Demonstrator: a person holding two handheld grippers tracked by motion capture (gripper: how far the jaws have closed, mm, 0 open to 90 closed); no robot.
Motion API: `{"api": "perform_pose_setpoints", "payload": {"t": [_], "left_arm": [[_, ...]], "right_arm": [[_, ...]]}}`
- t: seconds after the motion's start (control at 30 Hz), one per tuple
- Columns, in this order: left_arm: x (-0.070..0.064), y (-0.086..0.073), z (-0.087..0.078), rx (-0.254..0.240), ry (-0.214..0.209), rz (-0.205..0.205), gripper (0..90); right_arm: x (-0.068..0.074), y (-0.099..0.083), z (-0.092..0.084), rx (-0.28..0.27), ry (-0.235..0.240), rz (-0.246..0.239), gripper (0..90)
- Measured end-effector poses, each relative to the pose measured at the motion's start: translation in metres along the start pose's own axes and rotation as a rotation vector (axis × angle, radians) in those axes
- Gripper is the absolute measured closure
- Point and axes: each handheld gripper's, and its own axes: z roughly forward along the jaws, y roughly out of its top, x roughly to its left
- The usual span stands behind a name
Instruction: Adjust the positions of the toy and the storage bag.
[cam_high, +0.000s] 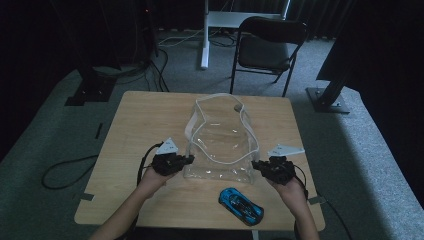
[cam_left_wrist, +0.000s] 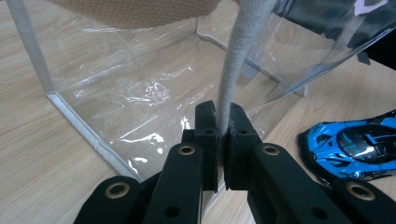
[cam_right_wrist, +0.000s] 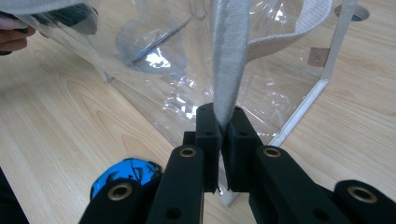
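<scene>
Both hand-held grippers, left (cam_high: 189, 160) and right (cam_high: 256, 165), pinch the clear bag's (cam_high: 220, 145) rim on a wooden table (cam_high: 130, 125); dark carpeted room.

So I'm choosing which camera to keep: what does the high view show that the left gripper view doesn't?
High view alone: the whole table, a black folding chair behind it, both hands, and the right tongs at the bag's other side. Left gripper view alone: the left tongs shut on the bag's grey fabric edge, seen close up. Both show the clear plastic bag and the blue toy car on the wood.
</scene>
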Motion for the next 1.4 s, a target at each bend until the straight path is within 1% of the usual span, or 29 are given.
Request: {"api": "perform_pose_setpoints", "payload": {"t": [0.17, 0.3, 0.47, 0.6, 0.67, 0.77, 0.83, 0.97, 1.1, 1.17, 1.2, 1.23, 1.27, 1.3, 1.33, 1.37, 1.4], "left_arm": [[-0.006, 0.002, 0.006, -0.001, -0.014, 0.000, 86.5], [-0.012, 0.003, 0.010, 0.001, -0.019, 0.012, 86.5], [-0.017, 0.005, 0.014, 0.001, -0.032, 0.006, 86.5], [-0.021, 0.007, 0.017, 0.008, -0.039, 0.017, 86.5], [-0.022, 0.007, 0.019, 0.008, -0.043, 0.020, 86.5], [-0.024, 0.008, 0.020, 0.010, -0.052, 0.014, 86.5], [-0.024, 0.009, 0.022, 0.012, -0.053, 0.019, 86.5], [-0.027, 0.010, 0.025, 0.015, -0.072, 0.014, 86.4], [-0.027, 0.012, 0.026, 0.023, -0.077, 0.017, 86.3], [-0.026, 0.012, 0.026, 0.026, -0.083, 0.009, 86.0], [-0.025, 0.012, 0.026, 0.029, -0.097, -0.004, 84.7], [-0.024, 0.012, 0.026, 0.029, -0.113, -0.007, 81.1], [-0.024, 0.013, 0.026, 0.034, -0.101, 0.004, 77.8], [-0.024, 0.013, 0.026, 0.040, -0.085, 0.004, 73.1], [-0.023, 0.013, 0.026, 0.033, -0.099, -0.003, 67.4], [-0.023, 0.013, 0.026, 0.027, -0.099, -0.007, 62.7], [-0.023, 0.014, 0.025, 0.029, -0.096, -0.007, 59.4]], "right_arm": [[-0.005, -0.005, -0.007, -0.002, -0.008, 0.010, 85.4], [-0.010, -0.009, -0.012, -0.005, -0.010, 0.023, 85.2], [-0.015, -0.014, -0.018, -0.010, -0.016, 0.038, 84.8], [-0.017, -0.017, -0.023, -0.009, -0.027, 0.046, 84.8], [-0.018, -0.018, -0.025, -0.005, -0.030, 0.045, 84.8], [-0.020, -0.021, -0.029, -0.012, -0.031, 0.051, 84.8], [-0.022, -0.023, -0.032, -0.016, -0.034, 0.060, 84.9], [-0.025, -0.027, -0.038, -0.022, -0.040, 0.073, 84.9], [-0.026, -0.029, -0.040, -0.025, -0.040, 0.075, 84.8], [-0.026, -0.028, -0.040, -0.026, -0.033, 0.073, 80.8], [-0.026, -0.028, -0.040, -0.027, -0.026, 0.074, 77.9], [-0.026, -0.029, -0.039, -0.026, -0.019, 0.075, 73.9], [-0.025, -0.029, -0.038, -0.026, -0.012, 0.072, 69.1], [-0.024, -0.030, -0.036, -0.022, 0.001, 0.067, 64.3], [-0.024, -0.030, -0.034, -0.013, 0.012, 0.061, 58.9], [-0.023, -0.032, -0.031, -0.006, 0.022, 0.052, 51.7], [-0.022, -0.032, -0.030, -0.005, 0.026, 0.054, 47.4]]}}
